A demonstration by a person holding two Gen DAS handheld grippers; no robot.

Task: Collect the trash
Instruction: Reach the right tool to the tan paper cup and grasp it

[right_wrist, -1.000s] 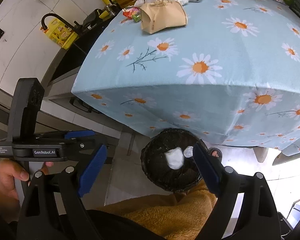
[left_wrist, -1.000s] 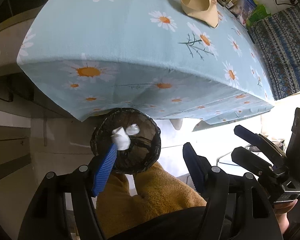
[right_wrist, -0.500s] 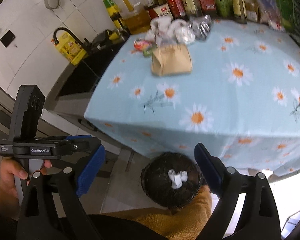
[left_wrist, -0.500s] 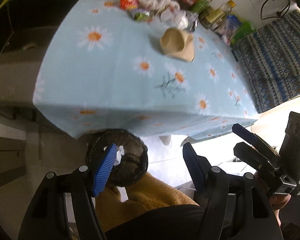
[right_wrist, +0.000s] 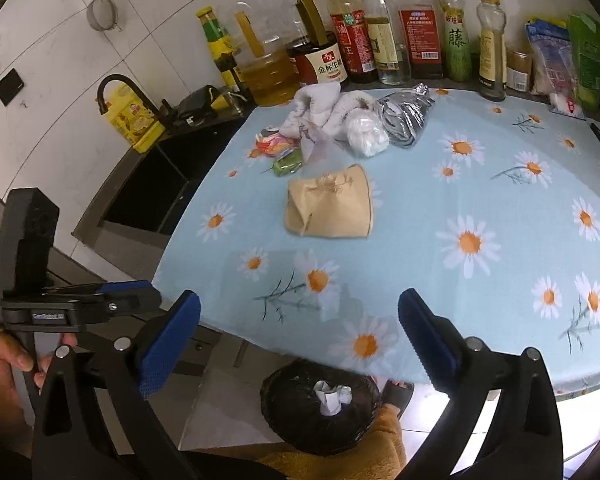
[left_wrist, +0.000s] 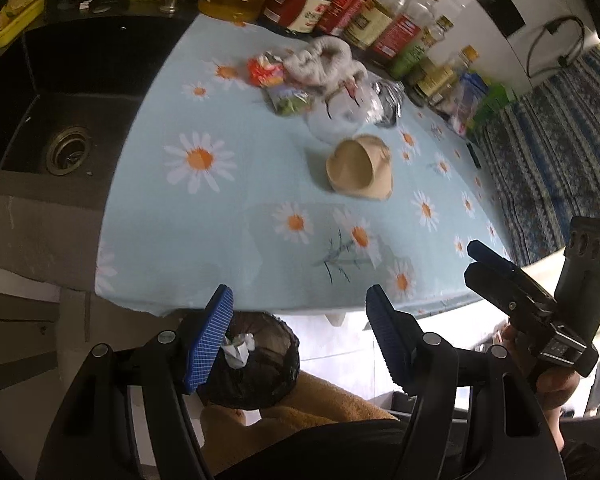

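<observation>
Left wrist view
Left gripper (left_wrist: 300, 332): jaws wide apart, nothing between them, held over the near edge of the tabletop.
Tabletop (left_wrist: 260, 240): covered by a light blue daisy cloth.
Bin (left_wrist: 256, 364): black-lined, on the floor below the near edge, partly behind the left blue pad.
Paper (left_wrist: 238, 350): white crumpled wad lying inside the bin.
Paper bag (left_wrist: 358, 170): tan, on its side mid-tabletop, open mouth turned toward the camera.
Trash pile (left_wrist: 320, 80): wrappers, a grey cloth and clear plastic bunched at the far side, just behind the paper bag.
Sink (left_wrist: 66, 150): dark basin to the left of the tabletop.
Right gripper (left_wrist: 496, 268): seen at the right; its jaws look near together, though I cannot tell for sure from here.

Right wrist view
Right gripper (right_wrist: 300, 338): jaws spread wide, empty, above the near edge.
Paper bag (right_wrist: 330, 208): lying flat mid-tabletop, well apart from both pads.
Trash pile (right_wrist: 340, 120): far side, in front of the bottles (right_wrist: 380, 40).
Bin (right_wrist: 320, 404): on the floor under the near edge, white paper (right_wrist: 332, 396) inside.
Left gripper (right_wrist: 100, 300): at the left, held in a hand (right_wrist: 4, 360).
</observation>
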